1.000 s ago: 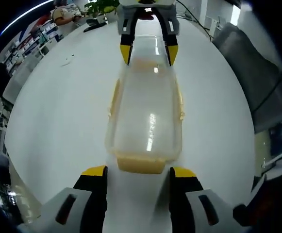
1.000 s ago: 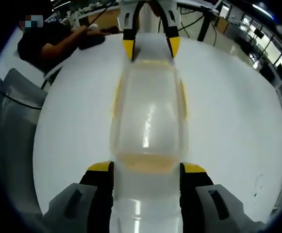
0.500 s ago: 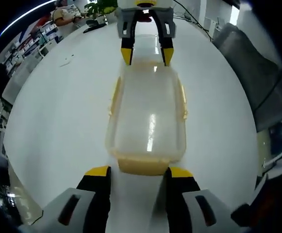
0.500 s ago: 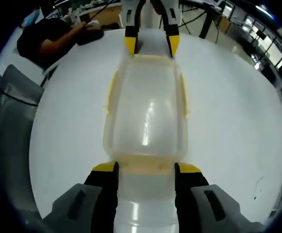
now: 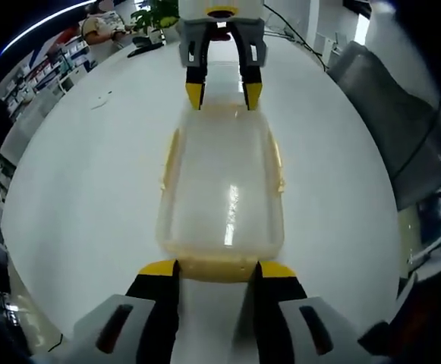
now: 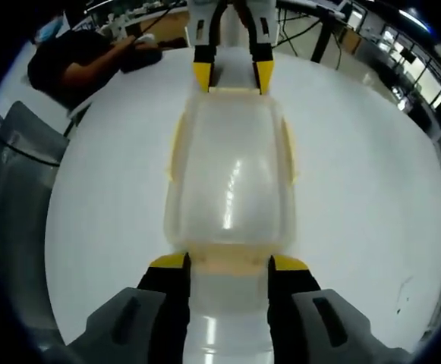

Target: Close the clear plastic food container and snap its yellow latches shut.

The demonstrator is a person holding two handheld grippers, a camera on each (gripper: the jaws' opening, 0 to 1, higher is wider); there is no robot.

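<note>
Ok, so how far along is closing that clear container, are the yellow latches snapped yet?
Done: the lid sits on the clear container. In hand: the left gripper and the right gripper each straddle a yellow end latch, one at either end, jaws open. Left: both end latches, and the side latches, which look flared outward, not snapped.

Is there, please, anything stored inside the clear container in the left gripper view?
No, the clear container looks empty, the white table showing through it.

Glossy clear plastic container (image 5: 222, 189) with yellow plastic latches (image 6: 233, 259) on a smooth, shiny white table (image 5: 91, 174).
</note>
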